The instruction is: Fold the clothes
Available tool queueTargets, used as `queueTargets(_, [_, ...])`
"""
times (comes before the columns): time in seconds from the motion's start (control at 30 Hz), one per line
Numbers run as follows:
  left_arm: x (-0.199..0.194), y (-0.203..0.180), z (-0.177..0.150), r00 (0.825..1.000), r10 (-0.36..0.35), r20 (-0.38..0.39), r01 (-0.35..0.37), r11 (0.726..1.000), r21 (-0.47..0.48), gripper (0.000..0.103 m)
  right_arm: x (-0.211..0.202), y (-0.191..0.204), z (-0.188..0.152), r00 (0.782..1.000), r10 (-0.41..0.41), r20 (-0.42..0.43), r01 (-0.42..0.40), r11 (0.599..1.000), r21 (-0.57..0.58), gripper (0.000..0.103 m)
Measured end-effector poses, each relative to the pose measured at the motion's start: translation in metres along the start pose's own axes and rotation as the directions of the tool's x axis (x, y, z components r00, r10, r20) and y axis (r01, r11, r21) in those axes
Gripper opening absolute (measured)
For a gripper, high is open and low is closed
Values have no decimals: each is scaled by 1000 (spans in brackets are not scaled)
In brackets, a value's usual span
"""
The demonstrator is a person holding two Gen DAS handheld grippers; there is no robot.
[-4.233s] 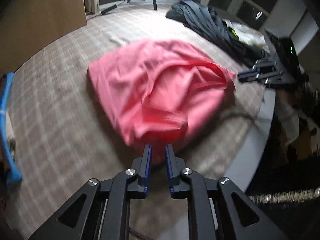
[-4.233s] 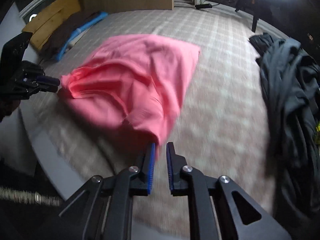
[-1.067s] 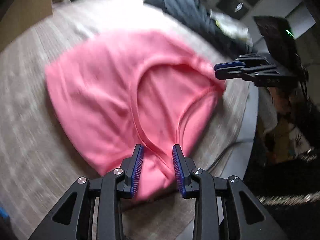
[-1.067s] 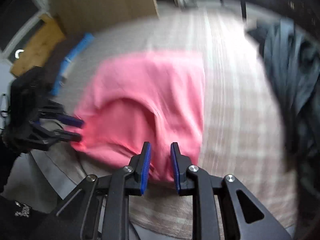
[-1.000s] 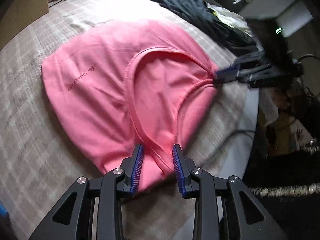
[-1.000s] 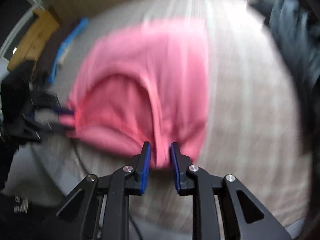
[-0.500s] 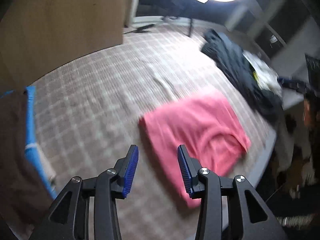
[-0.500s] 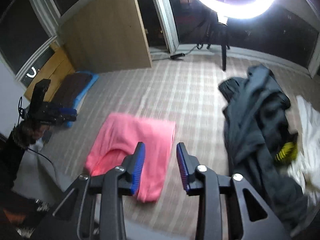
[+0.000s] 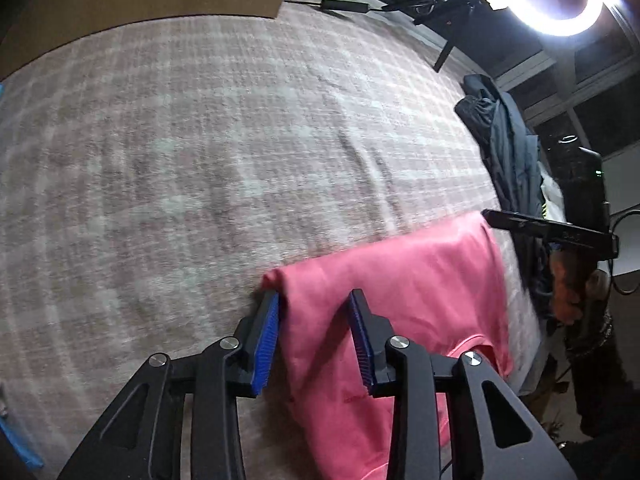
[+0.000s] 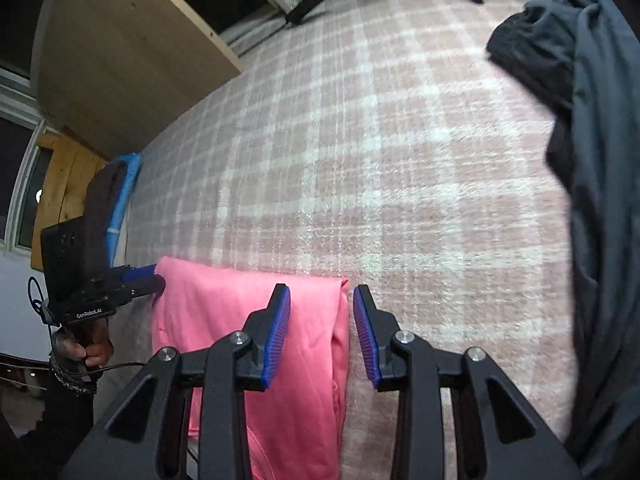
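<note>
A pink garment (image 9: 420, 292) lies folded on the plaid bed cover (image 9: 200, 160), near the bed's front edge. My left gripper (image 9: 314, 332) straddles the garment's far left corner; its jaws are closing with the cloth lying loose between them, and the pads do not press it. My right gripper (image 10: 320, 320) stands open over the far right corner of the pink garment (image 10: 224, 312). In the left wrist view the right gripper (image 9: 490, 216) reaches that opposite corner. The right wrist view shows the left gripper (image 10: 158, 276) at its own corner.
A heap of dark clothes (image 10: 592, 160) lies on the right of the plaid bed cover (image 10: 400, 160), also seen as a dark heap (image 9: 508, 148). A wooden board (image 10: 120, 60) stands behind the bed. A ring light (image 9: 560, 8) glares. A blue item (image 10: 124, 184) lies left.
Both grippers let go of the pink garment's near edge, pulled up and away, then came back down at its far corners. The garment now lies folded smaller.
</note>
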State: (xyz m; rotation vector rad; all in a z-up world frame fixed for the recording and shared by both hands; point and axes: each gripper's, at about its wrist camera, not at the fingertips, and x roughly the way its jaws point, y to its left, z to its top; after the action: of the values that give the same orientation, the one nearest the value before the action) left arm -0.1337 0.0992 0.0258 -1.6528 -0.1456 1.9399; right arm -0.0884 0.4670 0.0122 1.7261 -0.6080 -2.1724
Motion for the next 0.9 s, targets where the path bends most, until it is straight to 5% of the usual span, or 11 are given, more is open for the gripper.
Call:
queueTargets(0.03, [1, -1, 0, 1000, 0, 4, 0, 1000, 0, 28, 4, 0, 1, 1000, 5, -13, -5, 1000, 1, 33])
queueTargets(0.1, [0, -2, -1, 1000, 5, 19, -5, 1000, 5, 3, 6, 1, 1, 1000, 29, -10, -29, 1000, 1, 31])
queueTargets(0.17, [-4, -5, -3, 998, 31, 48, -32, 999, 18, 3, 1, 5, -2, 999, 50, 17, -50, 999, -13, 4])
queueTargets(0.3, [-15, -8, -12, 984, 123, 129, -128, 991, 32, 2, -5, 13, -11, 997, 14, 72, -8, 997, -77, 4])
queueTargets(0.4, [-14, -3, -14, 985, 135, 109, -137, 990, 17, 6, -7, 18, -15, 997, -28, 70, 35, 994, -105, 5])
queueTargets(0.5, [-33, -10, -13, 971, 168, 172, -175, 984, 21, 10, -26, 35, -17, 987, -57, 152, 82, 984, -157, 17])
queueTargets(0.6, [-34, -35, -13, 973, 115, 202, -137, 986, 96, 10, -43, 58, -20, 971, -57, 233, 112, 967, -229, 19])
queueTargets(0.77, [7, -64, -5, 986, 72, 150, -98, 979, 177, 12, -2, 89, -23, 989, -30, 146, 83, 927, -365, 18])
queueTargets(0.9, [26, -61, -2, 983, 133, 125, -152, 975, 164, 13, 30, 82, -21, 979, -165, 119, 198, 904, -380, 17])
